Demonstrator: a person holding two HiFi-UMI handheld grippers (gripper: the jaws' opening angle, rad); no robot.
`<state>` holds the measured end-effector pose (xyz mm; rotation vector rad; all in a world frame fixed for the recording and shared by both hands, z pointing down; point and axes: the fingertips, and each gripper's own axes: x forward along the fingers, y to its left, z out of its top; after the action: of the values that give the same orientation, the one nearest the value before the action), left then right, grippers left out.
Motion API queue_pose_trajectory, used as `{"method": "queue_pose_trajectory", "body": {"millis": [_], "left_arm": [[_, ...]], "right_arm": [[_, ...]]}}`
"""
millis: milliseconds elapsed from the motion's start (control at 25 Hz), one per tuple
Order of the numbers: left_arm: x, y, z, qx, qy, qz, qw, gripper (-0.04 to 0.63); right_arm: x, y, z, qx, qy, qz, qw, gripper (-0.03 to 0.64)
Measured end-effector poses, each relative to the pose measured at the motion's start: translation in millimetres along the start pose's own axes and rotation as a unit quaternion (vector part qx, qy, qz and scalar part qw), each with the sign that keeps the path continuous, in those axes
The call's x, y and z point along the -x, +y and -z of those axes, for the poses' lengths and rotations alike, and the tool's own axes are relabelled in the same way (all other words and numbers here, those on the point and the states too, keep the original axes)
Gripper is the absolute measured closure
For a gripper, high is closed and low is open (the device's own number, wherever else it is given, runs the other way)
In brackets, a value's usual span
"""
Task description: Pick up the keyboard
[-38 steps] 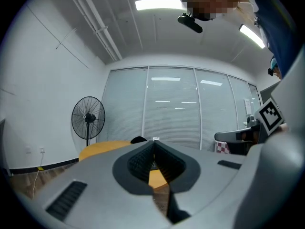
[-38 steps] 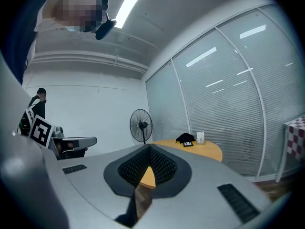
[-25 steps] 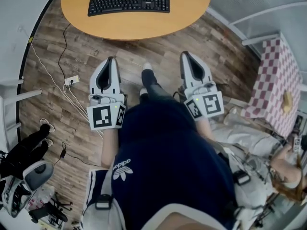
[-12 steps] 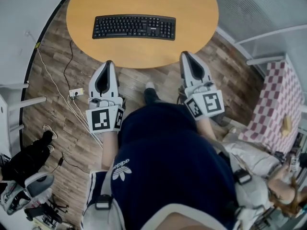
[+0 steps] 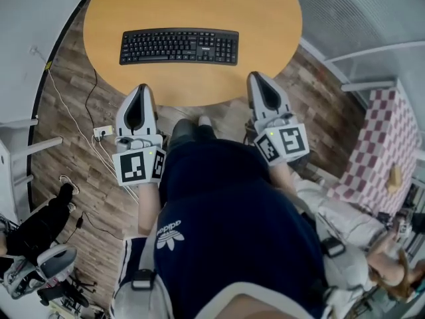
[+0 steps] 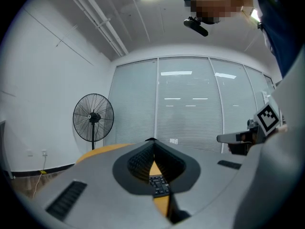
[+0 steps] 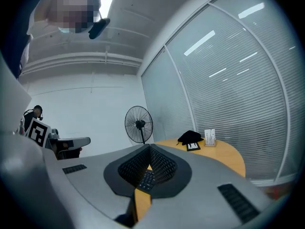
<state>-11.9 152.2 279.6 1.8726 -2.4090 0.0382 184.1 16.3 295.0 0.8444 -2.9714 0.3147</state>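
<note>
A black keyboard (image 5: 179, 46) lies flat on the round orange table (image 5: 265, 18), set crosswise in the head view. My left gripper (image 5: 140, 88) is shut and empty, its tip at the table's near edge below the keyboard's left half. My right gripper (image 5: 257, 76) is also shut and empty, its tip over the near edge just right of the keyboard. Neither touches the keyboard. In the left gripper view a strip of keyboard (image 6: 157, 184) shows through the closed jaws' gap; the right gripper view shows the keyboard (image 7: 146, 179) the same way. Both point level at the table.
A standing fan (image 6: 93, 117) is beyond the table, before a glass wall with blinds. A black object (image 7: 190, 137) and a small stand (image 7: 209, 137) sit at the table's far side. A power strip (image 5: 101, 132) with cables lies on the wood floor; a checkered table (image 5: 378, 138) stands right.
Both grippers have moved forward from over the floor to the table's near edge. The table and keyboard now sit closer and lower in the head view. Jaws stayed shut.
</note>
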Motion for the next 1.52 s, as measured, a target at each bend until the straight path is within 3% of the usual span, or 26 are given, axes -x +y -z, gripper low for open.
{"method": "queue_pose_trajectory", "body": {"millis": [560, 920, 1160, 1520], "left_arm": [[-47, 52, 7, 0.004, 0.019, 0.014, 0.9997, 0.592], [-107, 123, -10, -0.029, 0.022, 0.062, 0.9974, 0.592], [-132, 160, -3, -0.033, 0.033, 0.087, 0.9951, 0.592], [-142, 189, 16, -0.022, 0.059, 0.082, 0.9947, 0.592]], "right_arm": [[-39, -15, 13, -0.019, 0.026, 0.057, 0.998, 0.614], [-96, -2, 5, -0.025, 0.017, 0.114, 0.993, 0.614], [-116, 5, 15, -0.029, 0.017, 0.157, 0.987, 0.614], [-133, 6, 22, -0.027, 0.031, 0.173, 0.984, 0.614]]}}
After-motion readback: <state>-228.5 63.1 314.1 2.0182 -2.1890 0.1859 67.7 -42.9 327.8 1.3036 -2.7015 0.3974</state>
